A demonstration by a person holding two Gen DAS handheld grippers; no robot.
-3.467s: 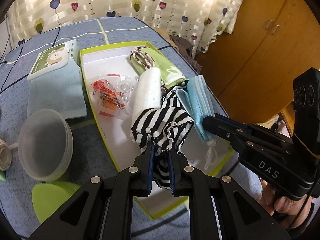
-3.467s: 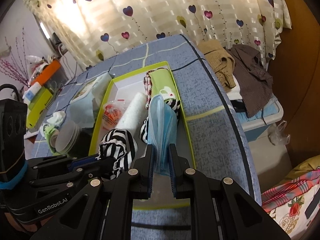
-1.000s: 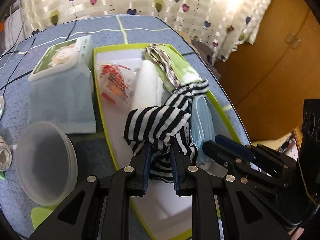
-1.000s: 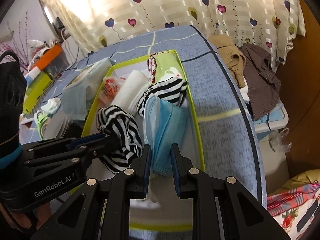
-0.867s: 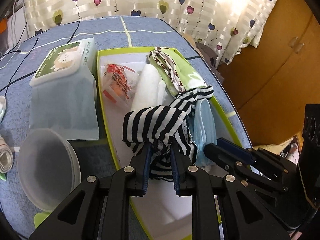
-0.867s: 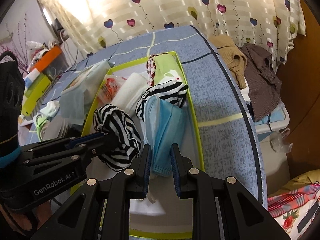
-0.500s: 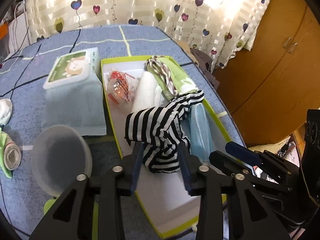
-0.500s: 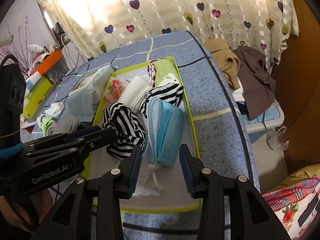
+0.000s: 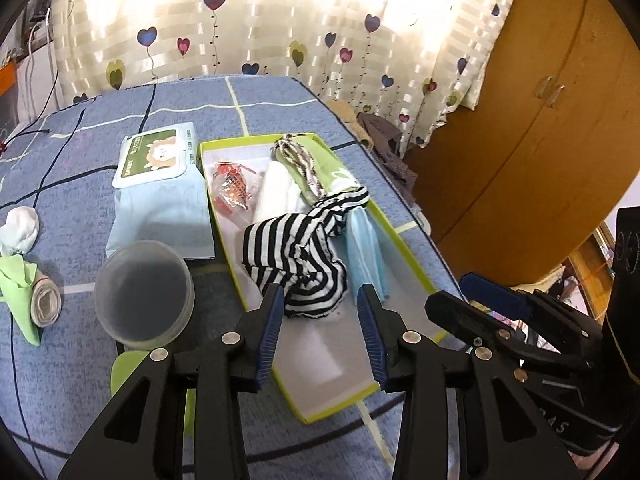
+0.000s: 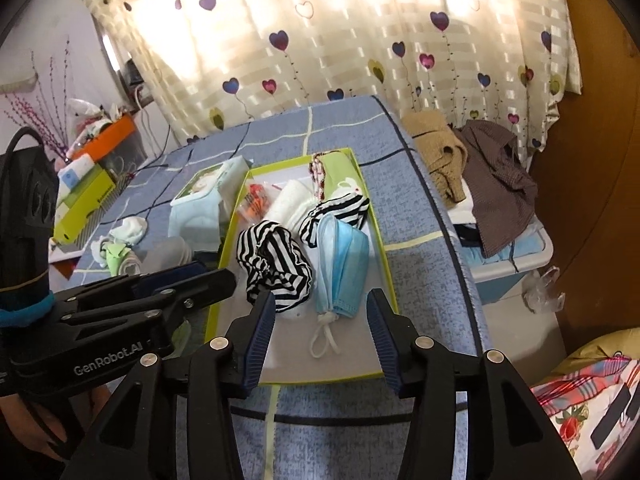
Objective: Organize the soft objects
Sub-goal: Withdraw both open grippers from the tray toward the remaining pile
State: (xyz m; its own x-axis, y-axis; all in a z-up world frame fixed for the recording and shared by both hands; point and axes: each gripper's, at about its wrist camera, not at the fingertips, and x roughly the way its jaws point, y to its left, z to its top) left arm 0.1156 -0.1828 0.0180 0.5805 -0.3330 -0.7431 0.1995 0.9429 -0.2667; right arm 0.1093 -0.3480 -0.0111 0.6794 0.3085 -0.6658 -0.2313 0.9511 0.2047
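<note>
A green-rimmed white box (image 9: 408,256) (image 10: 382,256) sits on the blue table. In it lie a black-and-white striped cloth (image 9: 296,252) (image 10: 276,268), a blue face mask (image 9: 366,252) (image 10: 344,264), a white roll (image 9: 276,188), a green cloth (image 9: 324,164) and a red-printed plastic bag (image 9: 232,188). My left gripper (image 9: 322,316) is open and empty, above the near end of the striped cloth. My right gripper (image 10: 320,328) is open and empty, above the mask's ear loops (image 10: 326,336).
A wipes pack (image 9: 156,160) on a light blue cloth (image 9: 164,220) lies left of the box. A clear plastic bowl (image 9: 144,292) stands nearer. Rolled socks (image 9: 36,300) and a white sock (image 9: 20,228) lie at far left. Clothes (image 10: 480,172) pile beyond the table's right edge.
Both grippers have opened and drawn back. The left let go of the striped cloth and the right let go of the blue mask; both now lie in the box.
</note>
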